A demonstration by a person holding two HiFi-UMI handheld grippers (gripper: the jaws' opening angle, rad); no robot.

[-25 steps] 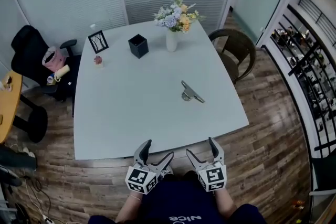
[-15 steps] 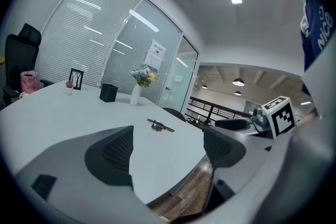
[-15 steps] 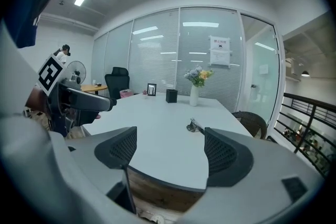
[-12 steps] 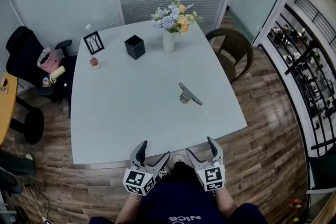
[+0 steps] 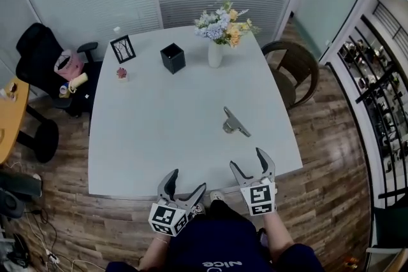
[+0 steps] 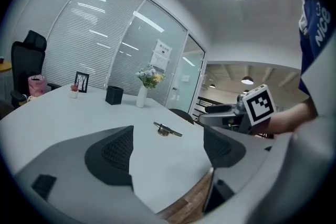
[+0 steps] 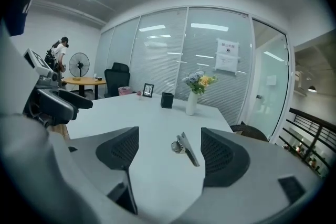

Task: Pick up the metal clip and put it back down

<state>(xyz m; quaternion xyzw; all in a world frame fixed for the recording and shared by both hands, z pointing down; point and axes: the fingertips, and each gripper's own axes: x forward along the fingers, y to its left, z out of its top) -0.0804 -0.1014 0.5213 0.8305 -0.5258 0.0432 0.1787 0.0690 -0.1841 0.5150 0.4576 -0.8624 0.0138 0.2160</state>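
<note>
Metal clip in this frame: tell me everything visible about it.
The metal clip is silver-grey, shiny metal: a long flat bar with a rounded part at one side. It lies flat and diagonal on the pale table, right of centre, nearer the person's edge. Only the table touches it.

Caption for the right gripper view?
Right gripper, open empty jaws just closing slightly, faces the metal clip on the table.
</note>
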